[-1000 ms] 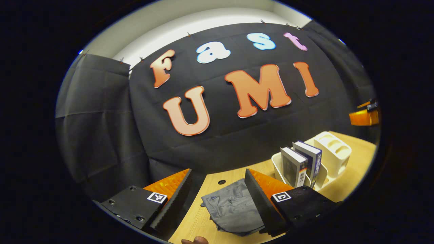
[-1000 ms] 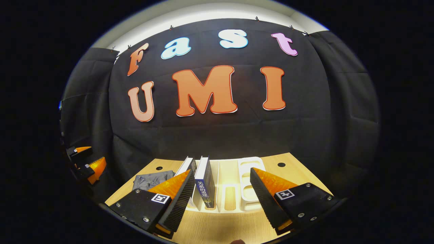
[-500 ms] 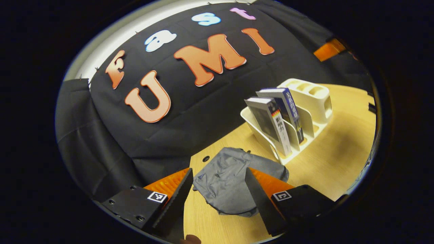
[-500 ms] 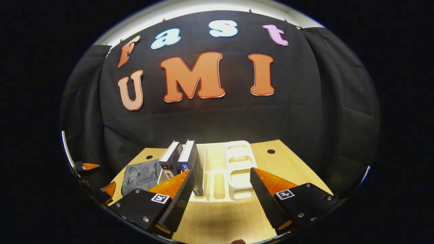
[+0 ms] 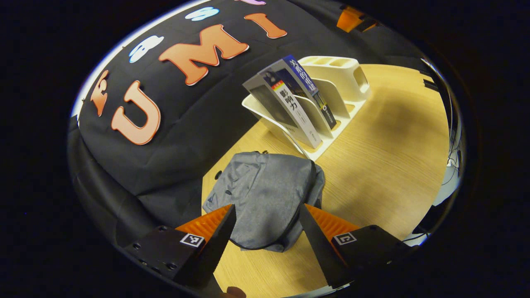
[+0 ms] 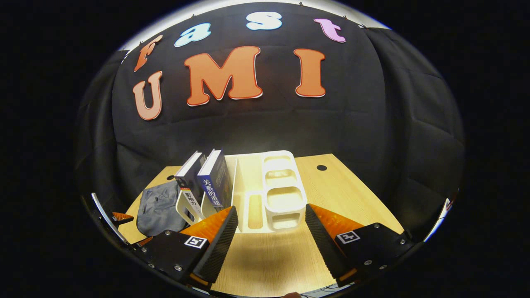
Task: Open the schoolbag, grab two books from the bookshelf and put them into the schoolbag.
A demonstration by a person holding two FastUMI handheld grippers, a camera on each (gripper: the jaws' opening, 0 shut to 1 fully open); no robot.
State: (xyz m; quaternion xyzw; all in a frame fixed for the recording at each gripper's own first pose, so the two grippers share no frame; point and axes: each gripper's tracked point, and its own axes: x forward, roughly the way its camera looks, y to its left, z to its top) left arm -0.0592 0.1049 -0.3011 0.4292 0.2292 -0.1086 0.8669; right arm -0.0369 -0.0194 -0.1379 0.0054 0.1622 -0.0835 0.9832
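Wooden table (image 5: 385, 165): closed grey schoolbag (image 5: 265, 198) beneath spread, empty left gripper (image 5: 265, 231); two books (image 6: 205, 182) unmoved in bookshelf (image 6: 281, 194); right gripper (image 6: 271, 231) likewise spread, empty.

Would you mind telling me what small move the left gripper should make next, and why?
Probably lower the left gripper onto the near edge of the grey schoolbag and find its opening. The bag lies flat and looks shut on the wooden table, the jaws stand open just above it, and both books stand in the white rack, so opening comes first.
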